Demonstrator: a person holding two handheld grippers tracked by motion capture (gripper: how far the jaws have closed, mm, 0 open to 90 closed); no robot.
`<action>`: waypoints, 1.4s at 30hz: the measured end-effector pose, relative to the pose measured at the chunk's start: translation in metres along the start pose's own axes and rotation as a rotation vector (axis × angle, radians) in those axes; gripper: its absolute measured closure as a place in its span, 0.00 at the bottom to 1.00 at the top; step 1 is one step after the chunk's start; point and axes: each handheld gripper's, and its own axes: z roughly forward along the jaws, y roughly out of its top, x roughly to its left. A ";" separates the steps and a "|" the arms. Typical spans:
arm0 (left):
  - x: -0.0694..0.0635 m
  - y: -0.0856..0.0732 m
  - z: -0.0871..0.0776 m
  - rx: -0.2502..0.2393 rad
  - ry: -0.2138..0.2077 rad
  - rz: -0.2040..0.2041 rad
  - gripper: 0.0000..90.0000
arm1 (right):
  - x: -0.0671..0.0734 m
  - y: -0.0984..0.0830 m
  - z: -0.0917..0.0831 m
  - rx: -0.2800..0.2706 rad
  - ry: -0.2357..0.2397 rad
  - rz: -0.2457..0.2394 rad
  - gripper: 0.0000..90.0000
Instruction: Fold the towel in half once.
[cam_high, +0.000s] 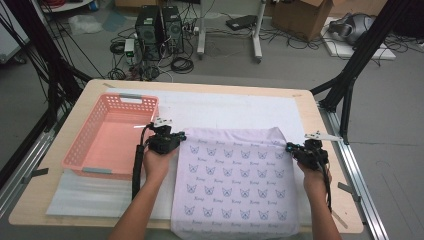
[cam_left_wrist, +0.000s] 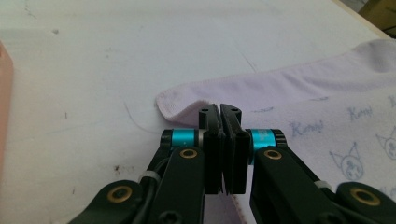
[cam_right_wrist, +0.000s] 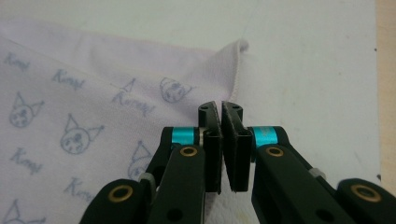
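Observation:
A lilac towel (cam_high: 232, 170) printed with small cat faces lies flat on the white mat, and its near end hangs over the table's front edge. My left gripper (cam_high: 181, 136) is at the towel's left edge near the far corner. In the left gripper view its jaws (cam_left_wrist: 220, 109) are shut on the hem of the towel (cam_left_wrist: 327, 93), which lifts toward them. My right gripper (cam_high: 290, 148) is at the right edge near the other far corner. In the right gripper view it (cam_right_wrist: 220, 106) is shut on the towel (cam_right_wrist: 93, 93) just below that corner.
An empty pink plastic basket (cam_high: 112, 132) stands just left of the left gripper. The white mat (cam_high: 225, 107) covers most of the wooden table (cam_high: 311, 107). Black frame struts (cam_high: 350, 75) rise at the right; computers and cables sit on the floor beyond.

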 end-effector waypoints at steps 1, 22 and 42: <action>-0.001 0.000 -0.002 0.002 -0.009 0.015 0.97 | 0.000 0.000 -0.001 -0.004 0.005 -0.004 0.97; -0.016 -0.054 -0.067 -0.020 -0.162 0.072 0.97 | 0.015 -0.051 -0.058 -0.032 0.190 -0.011 0.95; -0.013 -0.062 -0.055 0.043 -0.207 0.026 0.45 | 0.023 -0.064 -0.068 0.023 0.136 0.034 0.61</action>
